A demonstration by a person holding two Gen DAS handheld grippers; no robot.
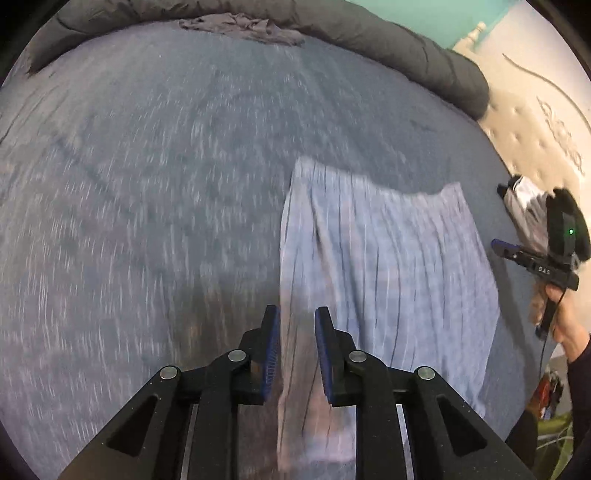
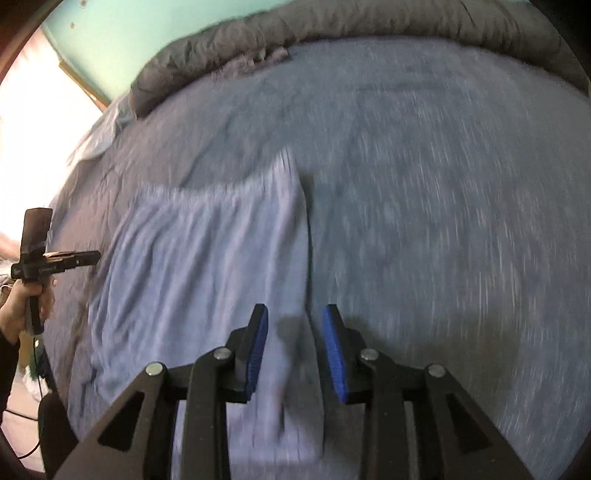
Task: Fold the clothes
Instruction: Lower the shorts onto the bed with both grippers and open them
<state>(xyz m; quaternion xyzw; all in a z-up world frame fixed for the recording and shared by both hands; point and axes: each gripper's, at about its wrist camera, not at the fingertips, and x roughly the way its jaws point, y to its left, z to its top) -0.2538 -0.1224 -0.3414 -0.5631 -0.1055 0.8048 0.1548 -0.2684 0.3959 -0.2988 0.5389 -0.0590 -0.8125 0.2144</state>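
Observation:
A light blue striped garment (image 1: 388, 258) lies spread flat on the bed, also in the right wrist view as the garment (image 2: 207, 251). My left gripper (image 1: 296, 310) hovers over its near left edge. The jaws stand apart and the cloth edge runs between the pads without being pinched. My right gripper (image 2: 295, 307) is open over the near right edge in the same way. Each gripper shows in the other's view, held by a hand: the right gripper (image 1: 517, 254) and the left gripper (image 2: 74, 258). Both pictures are motion-blurred.
The bed has a grey-blue sheet (image 1: 147, 184). A rolled dark grey duvet (image 1: 369, 33) lines its far edge, with a crumpled grey garment (image 1: 240, 26) against it. Bare cream mattress (image 1: 535, 122) shows past the sheet's right side. A teal wall stands behind.

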